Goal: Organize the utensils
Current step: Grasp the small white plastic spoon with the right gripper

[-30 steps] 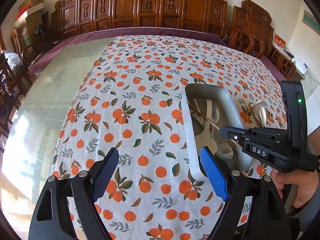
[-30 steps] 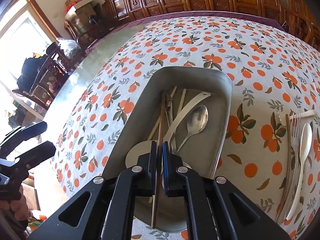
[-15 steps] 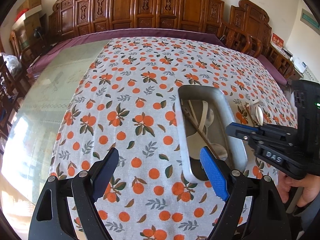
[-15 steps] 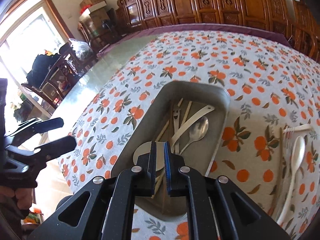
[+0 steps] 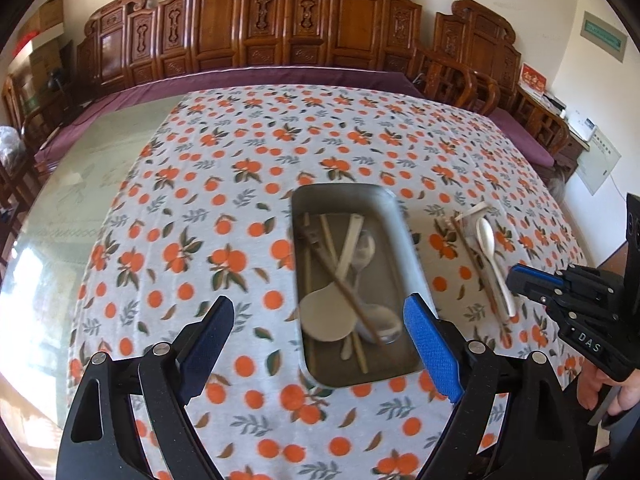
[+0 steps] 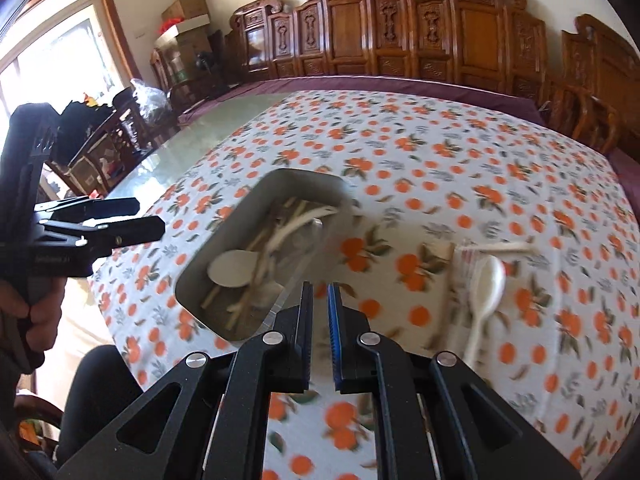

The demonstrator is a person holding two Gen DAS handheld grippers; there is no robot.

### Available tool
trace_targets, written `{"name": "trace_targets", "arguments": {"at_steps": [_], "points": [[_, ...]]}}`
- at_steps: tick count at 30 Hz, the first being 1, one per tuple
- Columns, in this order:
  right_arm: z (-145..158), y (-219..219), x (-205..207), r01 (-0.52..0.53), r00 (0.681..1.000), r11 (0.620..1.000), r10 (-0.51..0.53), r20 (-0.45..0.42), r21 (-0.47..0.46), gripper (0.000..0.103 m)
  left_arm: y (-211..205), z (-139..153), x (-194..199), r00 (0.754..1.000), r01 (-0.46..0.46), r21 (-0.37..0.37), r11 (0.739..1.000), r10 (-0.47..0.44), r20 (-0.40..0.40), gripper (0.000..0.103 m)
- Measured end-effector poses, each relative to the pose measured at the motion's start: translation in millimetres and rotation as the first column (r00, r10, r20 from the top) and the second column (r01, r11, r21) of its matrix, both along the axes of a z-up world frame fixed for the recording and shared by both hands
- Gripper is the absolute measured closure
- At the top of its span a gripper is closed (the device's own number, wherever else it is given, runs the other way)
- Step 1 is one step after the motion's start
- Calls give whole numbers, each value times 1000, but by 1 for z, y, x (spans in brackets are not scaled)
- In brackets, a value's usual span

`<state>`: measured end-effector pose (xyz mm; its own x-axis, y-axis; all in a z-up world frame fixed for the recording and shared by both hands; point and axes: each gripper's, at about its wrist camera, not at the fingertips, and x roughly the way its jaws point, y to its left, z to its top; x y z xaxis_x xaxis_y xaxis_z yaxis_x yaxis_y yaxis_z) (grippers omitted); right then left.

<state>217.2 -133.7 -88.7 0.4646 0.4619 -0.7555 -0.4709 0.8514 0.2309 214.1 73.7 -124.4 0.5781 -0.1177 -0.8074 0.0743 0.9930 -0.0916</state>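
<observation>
A: Start at the left. What does the left gripper (image 5: 316, 330) show?

B: Its jaws stand wide and are opening a little; nothing lies between the pads. It hangs above the near end of the metal tray (image 5: 404, 240), over the counter with the orange-print tablecloth (image 5: 200, 200).

A: Contents of the tray?

B: A white rice paddle (image 5: 322, 316), a metal spoon (image 5: 364, 248), a pale flat utensil and brown chopsticks (image 5: 344, 292) lying crossed over one another. The picture is slightly blurred, so I cannot count them exactly.

A: And to the right of the tray?

B: On the cloth, well apart from the tray, a white spoon (image 5: 490, 244) beside a clear plastic fork and a brown stick, lying side by side.

A: The right gripper (image 6: 319, 312)?

B: Jaws nearly together, only a narrow slit between the pads, with nothing in it. It is held above the cloth between the tray and the loose utensils. A hand (image 6: 38, 312) grips the left tool's handle at the edge of the right view.
</observation>
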Motion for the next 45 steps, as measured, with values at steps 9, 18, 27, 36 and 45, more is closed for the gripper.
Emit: {"name": "trace_targets", "arguments": {"at_steps": [9,18,27,36,45], "points": [[-8,-55,0,91,996,996,-91,5,-19,92,-39,-2,14,999,47,-6,999,-47,6,19],[-36,-84,18,139,990,989,-141,-26,-57,86,-76,-14,25,995,97,-18,995,-97,-11,19],[-76,-84,41,149,983,984,-158,-93,-94,84,-100,-29,33,991,130,-19,991,-130,-38,19],[-99,-74,63,173,972,973,-194,-136,-154,84,-112,-37,35,988,144,-19,989,-145,-54,19],[-101,-72,63,153,975,963,-183,-123,-220,90,-123,-40,38,986,156,-18,988,-157,-62,19]]}}
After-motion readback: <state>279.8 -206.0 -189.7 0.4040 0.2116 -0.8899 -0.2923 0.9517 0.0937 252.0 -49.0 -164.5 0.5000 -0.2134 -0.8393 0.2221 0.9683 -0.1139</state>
